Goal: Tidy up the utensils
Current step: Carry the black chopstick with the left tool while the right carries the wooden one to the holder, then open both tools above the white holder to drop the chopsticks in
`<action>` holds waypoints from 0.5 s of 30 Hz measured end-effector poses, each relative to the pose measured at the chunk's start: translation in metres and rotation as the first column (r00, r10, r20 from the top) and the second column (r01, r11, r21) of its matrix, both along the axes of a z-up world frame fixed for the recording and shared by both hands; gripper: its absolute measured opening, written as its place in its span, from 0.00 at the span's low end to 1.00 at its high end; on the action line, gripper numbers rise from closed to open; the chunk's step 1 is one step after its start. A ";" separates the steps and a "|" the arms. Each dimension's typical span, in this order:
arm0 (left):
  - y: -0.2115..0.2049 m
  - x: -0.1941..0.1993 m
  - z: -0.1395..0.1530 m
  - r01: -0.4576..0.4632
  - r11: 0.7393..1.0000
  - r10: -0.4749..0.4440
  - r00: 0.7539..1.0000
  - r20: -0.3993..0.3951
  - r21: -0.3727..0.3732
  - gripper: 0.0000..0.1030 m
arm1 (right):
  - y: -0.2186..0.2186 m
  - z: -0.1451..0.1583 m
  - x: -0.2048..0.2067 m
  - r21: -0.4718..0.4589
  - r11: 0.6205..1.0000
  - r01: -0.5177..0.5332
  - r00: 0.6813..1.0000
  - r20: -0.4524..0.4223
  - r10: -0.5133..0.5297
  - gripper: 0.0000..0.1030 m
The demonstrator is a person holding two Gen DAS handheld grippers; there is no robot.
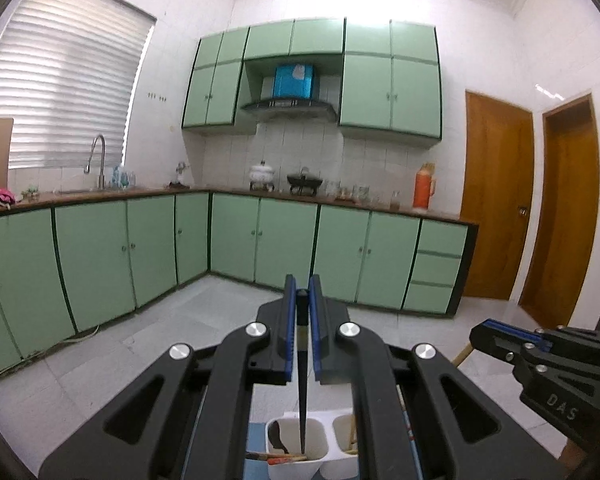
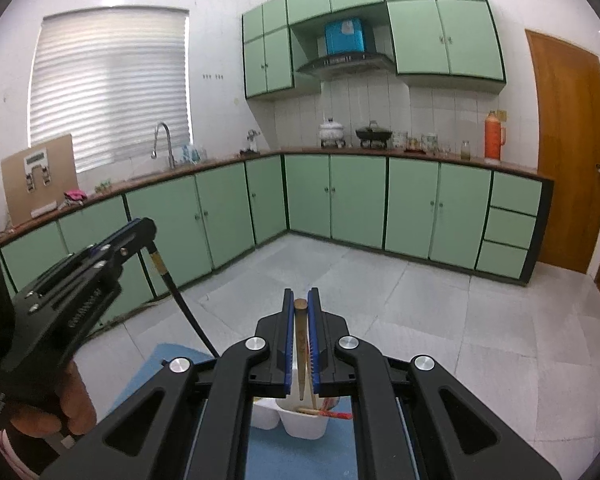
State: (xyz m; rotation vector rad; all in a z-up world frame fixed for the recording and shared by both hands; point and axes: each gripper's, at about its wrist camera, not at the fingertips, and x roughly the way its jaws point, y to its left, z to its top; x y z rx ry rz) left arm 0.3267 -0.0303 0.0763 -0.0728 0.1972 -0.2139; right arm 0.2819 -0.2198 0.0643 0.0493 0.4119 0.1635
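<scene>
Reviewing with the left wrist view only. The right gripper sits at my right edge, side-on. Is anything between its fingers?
Observer: Yes, the right gripper is shut on a tan wooden utensil handle with a rounded end.
Operator: How does my black utensil look from there?
Observer: The left gripper clamps the long black handle, with a brass-coloured band just below the pads.
Operator: Who holds my gripper?
Observer: A bare hand wraps its grip.

- The left wrist view rides close behind the left gripper (image 1: 300, 292), facing the pale green kitchen cabinets (image 1: 236, 236).
- The right wrist view sits behind the right gripper (image 2: 300, 304), facing likewise.
- Both share the cabinets, the orange thermos flask (image 2: 494, 136) and the white divided plastic holder (image 1: 296, 444) close below.
</scene>
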 end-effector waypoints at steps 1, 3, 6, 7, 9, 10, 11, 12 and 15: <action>0.000 0.004 -0.005 -0.002 1.000 0.002 1.000 -0.011 0.005 0.05 | 0.000 -0.006 0.004 -0.003 1.000 0.000 1.000 -0.012 0.000 0.06; -0.002 0.013 -0.018 -0.001 1.000 0.002 0.999 -0.043 0.019 0.05 | 0.001 -0.014 0.010 -0.009 1.000 -0.002 1.000 -0.029 0.001 0.06; -0.002 0.021 -0.032 0.003 0.999 0.000 0.997 -0.078 0.036 0.05 | 0.003 -0.026 0.017 -0.011 1.000 -0.007 0.998 -0.055 0.006 0.06; -0.001 0.022 -0.037 0.004 0.999 -0.001 0.996 -0.087 0.042 0.05 | 0.003 -0.029 0.019 -0.011 1.000 -0.008 0.998 -0.060 0.008 0.06; 0.000 0.024 -0.044 0.006 0.999 -0.001 0.995 -0.104 0.053 0.05 | 0.004 -0.035 0.022 -0.012 1.000 -0.014 0.997 -0.075 0.013 0.06; 0.000 0.027 -0.048 0.010 0.998 -0.003 0.993 -0.116 0.059 0.05 | 0.005 -0.039 0.023 -0.014 1.000 -0.018 0.996 -0.083 0.017 0.06; 0.000 0.027 -0.051 0.012 0.998 -0.004 0.992 -0.124 0.062 0.05 | 0.006 -0.041 0.025 -0.017 1.000 -0.020 0.996 -0.088 0.018 0.06; 0.000 0.029 -0.054 0.013 0.998 -0.004 0.991 -0.136 0.069 0.05 | 0.007 -0.045 0.026 -0.020 1.000 -0.024 0.995 -0.098 0.022 0.06; 0.002 0.033 -0.063 0.016 0.997 -0.003 0.986 -0.167 0.078 0.06 | 0.008 -0.053 0.029 -0.025 0.999 -0.031 0.993 -0.119 0.028 0.07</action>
